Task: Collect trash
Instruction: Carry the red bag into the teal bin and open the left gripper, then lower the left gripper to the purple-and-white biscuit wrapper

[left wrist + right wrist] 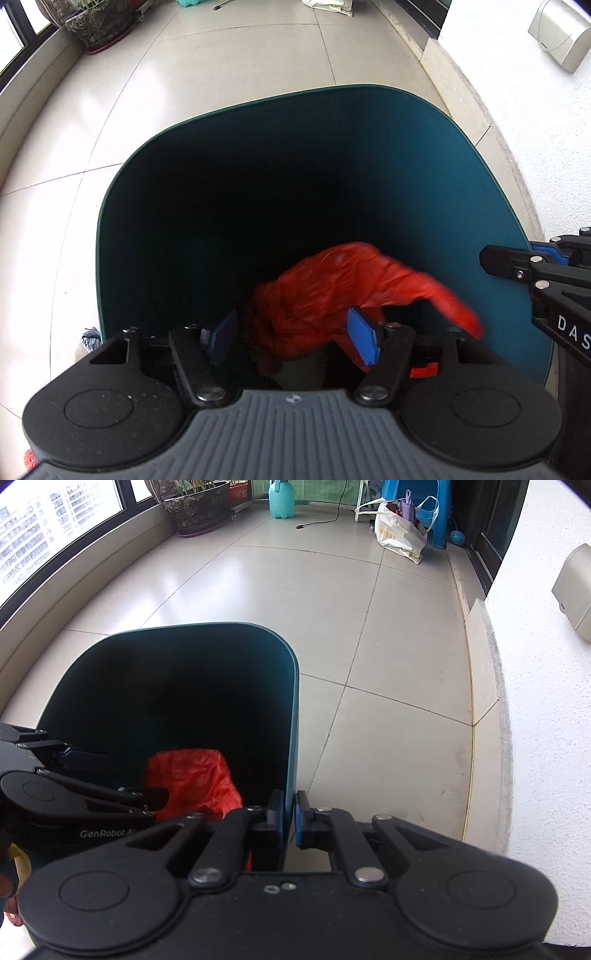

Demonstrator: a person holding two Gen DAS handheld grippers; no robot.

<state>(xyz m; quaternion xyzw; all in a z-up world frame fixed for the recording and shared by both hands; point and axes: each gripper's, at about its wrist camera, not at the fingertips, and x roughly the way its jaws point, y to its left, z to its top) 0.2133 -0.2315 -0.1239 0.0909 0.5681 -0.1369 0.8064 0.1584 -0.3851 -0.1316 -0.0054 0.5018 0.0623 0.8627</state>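
The left gripper (293, 338) is over the mouth of the teal bin (498, 206) with its jaws spread apart, and the red plastic bag (332, 291) sits between them inside the bin, apparently not pinched; the right gripper (289, 818) is clenched on the right wall of the bin and steadies it. The bag is light, so it may catch on the blue pad (364, 341) and come out again when the left gripper lifts away. If the right gripper pulls or slips on the thin wall, the bin could tip on the tiled floor (388, 664).
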